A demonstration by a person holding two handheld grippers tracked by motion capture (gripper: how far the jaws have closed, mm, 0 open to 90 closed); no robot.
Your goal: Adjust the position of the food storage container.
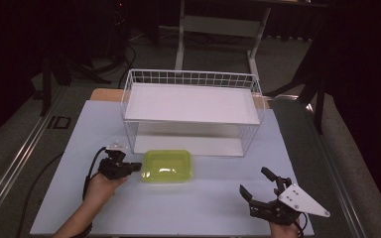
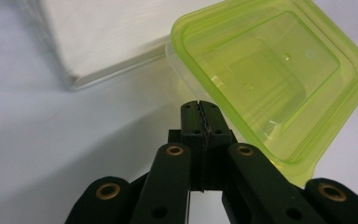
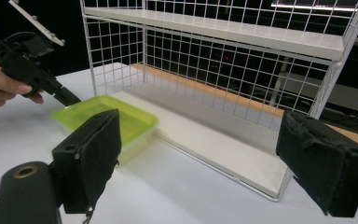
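A clear plastic box with a lime-green lid (image 1: 166, 166) lies on the table in front of the wire rack; it also shows in the left gripper view (image 2: 270, 70) and the right gripper view (image 3: 107, 117). My left gripper (image 1: 136, 167) is shut with nothing between its jaws. Its tips (image 2: 199, 106) sit right at the box's left rim, and I cannot tell whether they touch it. My right gripper (image 1: 258, 184) rests near the table's front right corner, well away from the box. It is open, its pads (image 3: 93, 151) wide apart and empty.
A white wire rack (image 1: 129, 94) with a white upper shelf (image 1: 191, 101) and a lower floor board (image 3: 223, 149) stands behind the box. The pale blue table top (image 1: 203, 208) ends close to both hands. The left hand and its gripper (image 3: 32, 70) also show in the right gripper view.
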